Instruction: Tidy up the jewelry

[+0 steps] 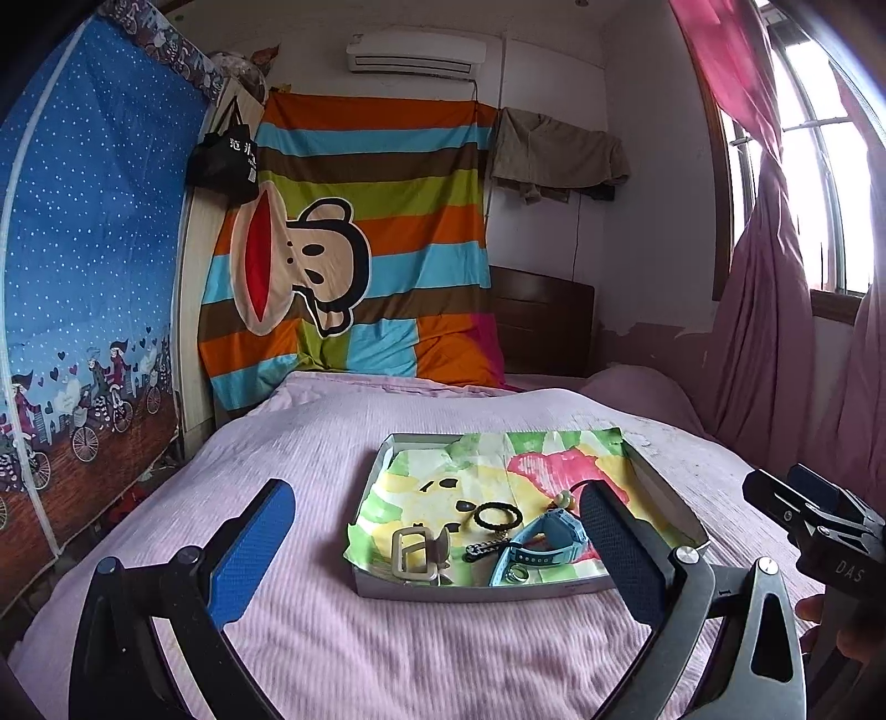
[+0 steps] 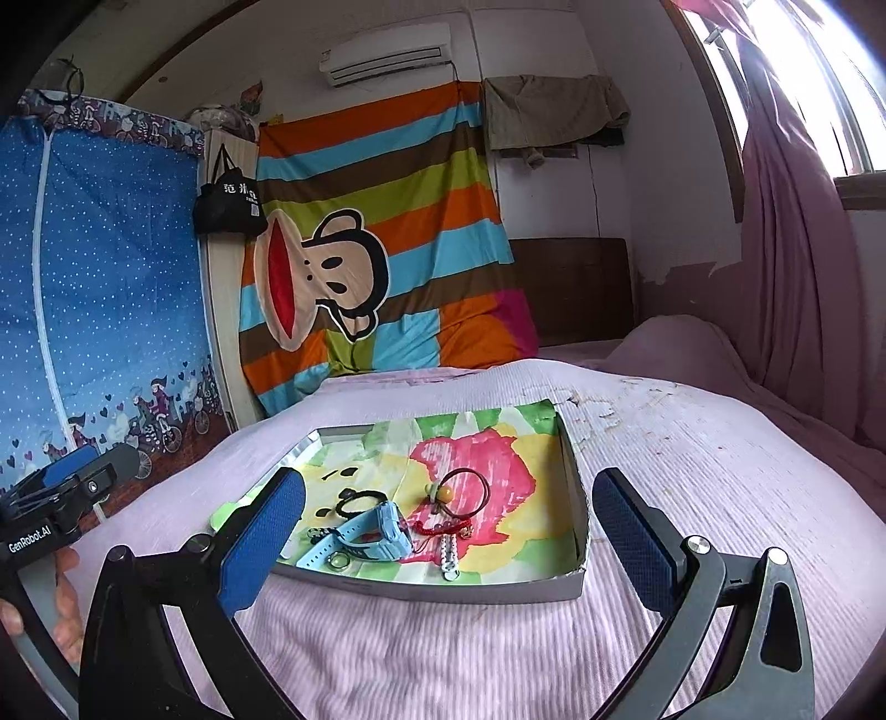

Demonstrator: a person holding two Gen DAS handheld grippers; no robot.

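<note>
**Both grippers wide, tray of jewelry ahead on the bed**

We hold the left gripper [image 1: 437, 554] spread wide, nothing between its blue pads, low over the pink bedspread [image 1: 310, 620]. Right gripper [image 2: 448, 531] same: released and empty. Each shows at the edge of the other's view, well apart.

Just past the fingertips sits the shallow tray [image 2: 443, 590] lined with painted paper. Near edge of tray holds the blue watch [image 2: 371, 534], a beige hair clip [image 1: 418, 551] left of it, a white beaded strand [image 2: 448, 556] right of it. Behind the watch: a black hair tie [image 1: 496, 517], a red cord bracelet [image 2: 443, 529], a dark hair tie with a yellow bead [image 2: 465, 490].

Far: striped monkey sheet [image 1: 354, 243] on the wall, air conditioner [image 1: 415, 52] above it
</note>
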